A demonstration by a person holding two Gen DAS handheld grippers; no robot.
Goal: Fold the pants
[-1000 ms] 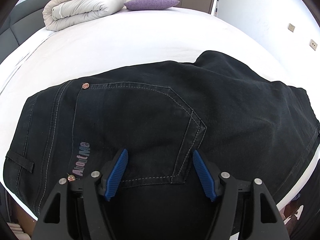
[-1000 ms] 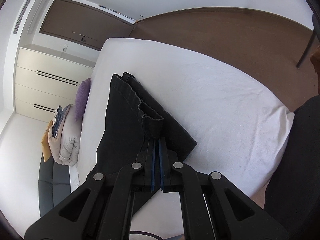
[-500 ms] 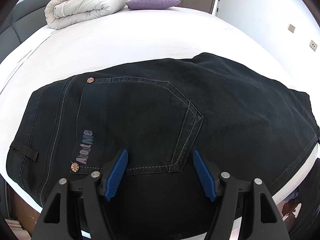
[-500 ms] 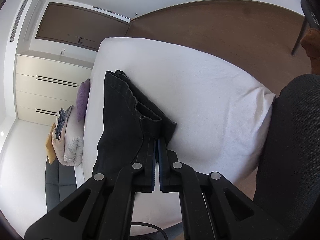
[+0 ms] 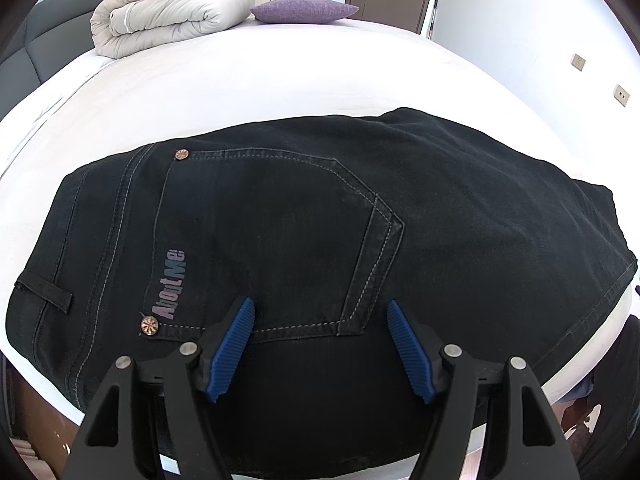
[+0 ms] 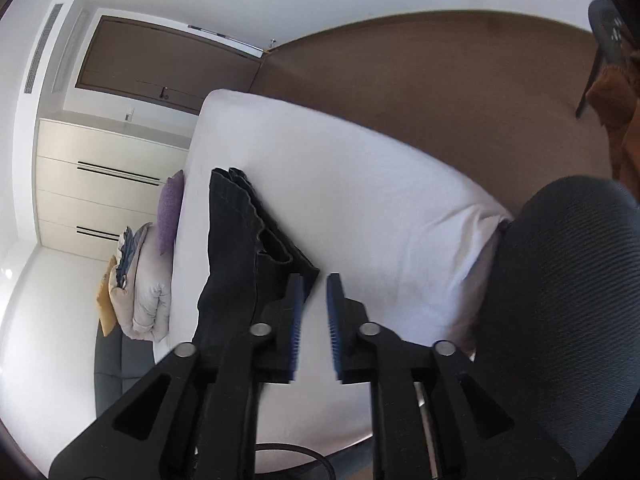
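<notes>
Presently the pants lie folded along the bed's near edge, left gripper spread above the seat, right gripper parted and empty beside the hems; overhanging denim could slide off if nudged.

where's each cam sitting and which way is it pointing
Left wrist: rides on the left tongs, looking down across the black pants toward the folded duvet; only its own open blue fingers show.
Right wrist: rides on the right tongs, rolled sideways, looking along the bed past the pants' edge; its parted fingers show.
Shared: pants, bed, duvet, purple pillow.
</notes>
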